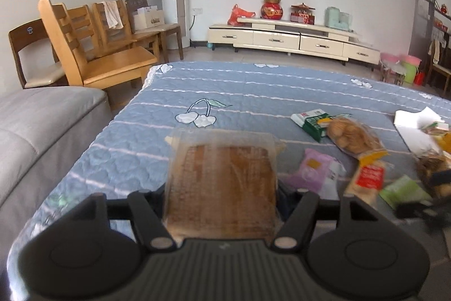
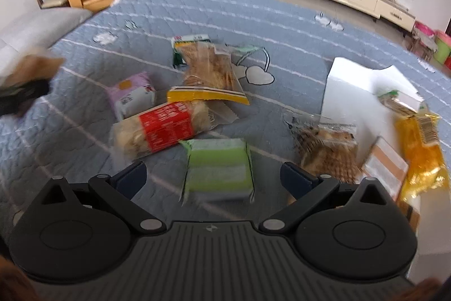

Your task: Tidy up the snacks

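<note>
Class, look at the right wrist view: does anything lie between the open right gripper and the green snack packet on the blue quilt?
Nothing visible does. The green snack packet lies flat on the blue quilt, directly ahead of the right gripper, whose jaws stand open and empty. The red-labelled biscuit pack lies off to its left.

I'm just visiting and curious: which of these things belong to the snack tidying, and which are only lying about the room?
Part of the job:
brown cake pack, held by the left gripper
green pack
red-label pack
purple pack
white box

Just lying about:
wooden chairs
cabinet
red jar
</note>
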Tool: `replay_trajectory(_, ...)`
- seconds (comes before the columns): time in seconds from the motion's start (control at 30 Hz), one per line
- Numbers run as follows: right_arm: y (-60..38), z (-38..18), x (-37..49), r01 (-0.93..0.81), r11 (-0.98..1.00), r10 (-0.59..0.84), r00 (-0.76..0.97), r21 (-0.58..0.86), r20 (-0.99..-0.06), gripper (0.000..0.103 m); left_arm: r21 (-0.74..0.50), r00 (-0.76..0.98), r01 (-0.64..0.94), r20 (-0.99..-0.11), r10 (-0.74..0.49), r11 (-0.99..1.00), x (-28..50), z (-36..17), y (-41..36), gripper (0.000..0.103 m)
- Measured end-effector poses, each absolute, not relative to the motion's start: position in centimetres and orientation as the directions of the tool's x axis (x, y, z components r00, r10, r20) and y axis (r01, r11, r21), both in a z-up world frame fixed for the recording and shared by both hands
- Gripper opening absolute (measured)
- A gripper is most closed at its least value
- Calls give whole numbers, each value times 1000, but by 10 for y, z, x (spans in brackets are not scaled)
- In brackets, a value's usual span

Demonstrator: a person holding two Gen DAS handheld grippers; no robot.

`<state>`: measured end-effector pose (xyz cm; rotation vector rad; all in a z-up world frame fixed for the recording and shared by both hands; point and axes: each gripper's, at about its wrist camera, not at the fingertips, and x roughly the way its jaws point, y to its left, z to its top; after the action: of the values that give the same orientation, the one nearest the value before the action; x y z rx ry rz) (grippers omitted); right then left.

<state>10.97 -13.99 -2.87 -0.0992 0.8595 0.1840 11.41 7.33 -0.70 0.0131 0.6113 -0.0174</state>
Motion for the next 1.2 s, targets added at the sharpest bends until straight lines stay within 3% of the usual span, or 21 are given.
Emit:
replay_trajectory(0.17,-139,-44,135,-201,979,99,586,-26,-804,100,-26,811,24,-583,-35,999,101,-9,68,68)
replay_trajectory(0.23,-137,-41,133,-213,977,108,604,-30,-790,64,-31,811,29,-584,-42,999,95,-9,64,68)
replay_trajectory(0.83,-152,17,21,-169,985,146,787,17,-599,63,-46,843,43,-534,-61,998,50,14,38,68)
replay_trajectory(1.2,-160,24,-7,-170,985,152,815,19,-560,63,-28,855,49,-516,-56,998,31,25,33,68)
